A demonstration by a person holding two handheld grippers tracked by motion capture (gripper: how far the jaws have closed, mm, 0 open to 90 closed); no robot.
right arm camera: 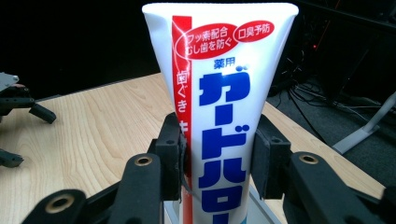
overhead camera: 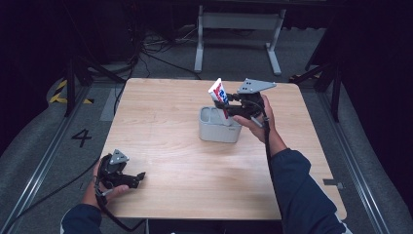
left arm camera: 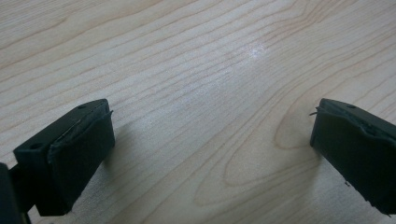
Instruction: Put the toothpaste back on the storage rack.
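High view: a light wooden rectangular table (overhead camera: 165, 146) carries a pale grey plastic holder with compartments (overhead camera: 219, 129), standing slightly toward 1 o'clock from the table's centre. The right gripper (overhead camera: 225, 105), held in the person's right hand (overhead camera: 258, 119) at the holder's 3 o'clock side, has its jaws closed on a white toothpaste tube with blue and red lettering (overhead camera: 219, 95). The tube stands tilted, crimped end uppermost, with its lower end inside the holder; which compartment cannot be told. A grey three-cornered plate (overhead camera: 254, 86) tops this gripper.

Right gripper view: the two black jaws press the tube (right arm camera: 219, 116) from either side at mid-length, the pads (right arm camera: 173, 154) touching its body. The other gripper (right arm camera: 18, 116) appears far off at 9 o'clock, over the tabletop (right arm camera: 93, 130).

High view: the left gripper (overhead camera: 139, 176) rests near the table's 7 o'clock corner, well apart from the holder, gripped by the left hand (overhead camera: 104, 187).

Left gripper view: the jaws stand wide apart with nothing between them, the fingertips (left arm camera: 81, 154) low over the bare wood grain (left arm camera: 205, 93).

Beyond the table at 12 o'clock, a white metal stand (overhead camera: 238, 29) and black cables (overhead camera: 151, 48) lie on the grey floor (overhead camera: 34, 161).
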